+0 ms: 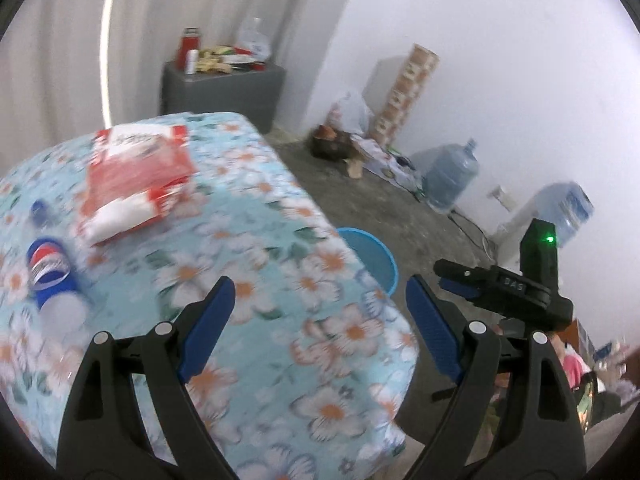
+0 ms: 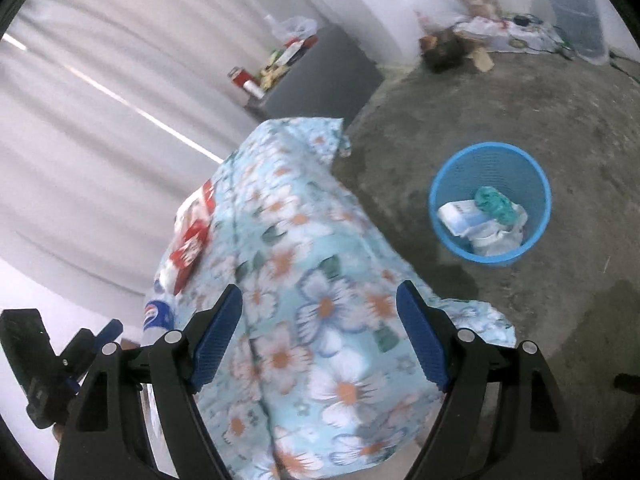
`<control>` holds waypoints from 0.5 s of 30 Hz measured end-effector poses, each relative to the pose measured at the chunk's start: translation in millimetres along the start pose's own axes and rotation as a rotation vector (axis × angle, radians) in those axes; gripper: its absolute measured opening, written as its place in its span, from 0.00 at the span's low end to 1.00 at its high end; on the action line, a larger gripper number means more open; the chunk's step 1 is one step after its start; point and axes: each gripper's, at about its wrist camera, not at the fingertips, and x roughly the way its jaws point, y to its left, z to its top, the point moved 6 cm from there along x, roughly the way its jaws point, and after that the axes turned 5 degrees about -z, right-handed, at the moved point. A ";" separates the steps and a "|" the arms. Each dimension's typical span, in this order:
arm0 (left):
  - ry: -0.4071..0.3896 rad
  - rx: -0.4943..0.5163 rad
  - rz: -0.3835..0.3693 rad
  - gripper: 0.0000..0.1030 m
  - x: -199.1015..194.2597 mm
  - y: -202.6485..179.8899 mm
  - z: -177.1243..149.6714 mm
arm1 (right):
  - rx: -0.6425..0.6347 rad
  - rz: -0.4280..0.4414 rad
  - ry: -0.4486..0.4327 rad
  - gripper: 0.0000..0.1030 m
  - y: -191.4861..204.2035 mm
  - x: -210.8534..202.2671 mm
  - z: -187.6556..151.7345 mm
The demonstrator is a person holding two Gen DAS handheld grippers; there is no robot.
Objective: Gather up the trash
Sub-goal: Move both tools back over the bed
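Hovering over the flowered surface (image 1: 280, 240), left gripper (image 1: 320, 300) and right gripper (image 2: 320, 308) both spread, empty; red wrapper (image 1: 136, 176) and seemingly a Pepsi bottle (image 1: 50, 272) (blurred) lying there, blue bin (image 2: 490, 200) on floor.

The blue bin (image 2: 490, 204) stood on open floor (image 2: 560, 120) just beside the flowered table (image 1: 280, 280), its mouth unobstructed. On the table, a red packet (image 1: 136, 176) and a bottle (image 1: 50, 272) blocked the far side; the bin-side half lay bare.
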 end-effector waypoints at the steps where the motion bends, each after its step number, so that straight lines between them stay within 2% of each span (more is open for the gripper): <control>1: -0.006 -0.018 0.003 0.80 -5.1 5.6 -3.2 | -0.012 0.008 0.008 0.75 5.8 0.9 -1.7; 6: -0.032 -0.070 0.034 0.80 -23.5 27.6 -12.4 | -0.048 0.025 0.034 0.75 24.6 5.6 -8.6; 15: -0.066 -0.083 0.097 0.80 -35.2 46.2 -12.7 | -0.099 0.056 0.070 0.75 53.5 12.8 -22.1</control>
